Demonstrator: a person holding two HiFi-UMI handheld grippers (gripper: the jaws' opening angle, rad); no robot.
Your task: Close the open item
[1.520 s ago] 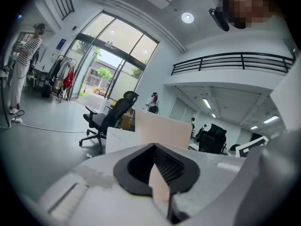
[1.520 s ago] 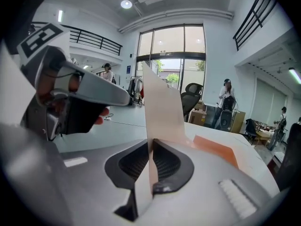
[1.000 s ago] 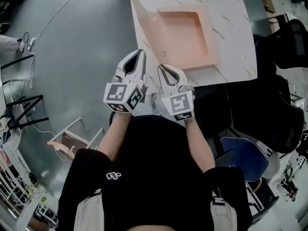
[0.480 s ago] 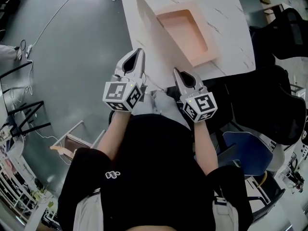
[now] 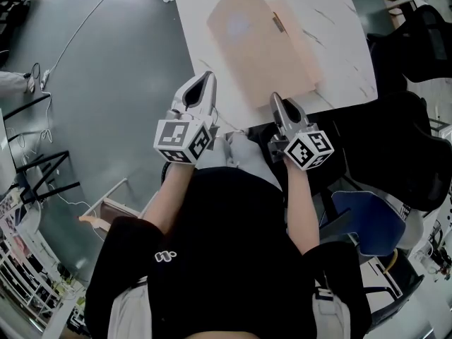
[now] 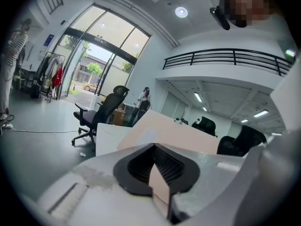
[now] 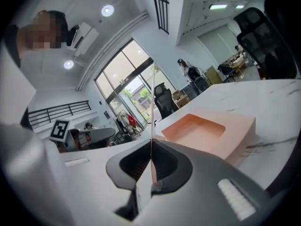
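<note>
- The pink box (image 7: 207,131) sits on the white marble worktop (image 5: 339,20), with its lid (image 5: 254,41) raised and tilted over it.
- The right claw (image 5: 277,99) is closed on the lid's near edge, which shows edge-on between the jaws.
- The left claw (image 5: 207,78) is closed and empty, just off the worktop's left side.
- Each cube (image 5: 182,141) bears black-and-white square markers.

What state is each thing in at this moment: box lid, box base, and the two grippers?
lid: tilted partway down over the base, not shut.
base: flat on the table, recess uncovered and empty.
right gripper: shut on the lid's thin edge.
left gripper: shut, apparently empty.
</note>
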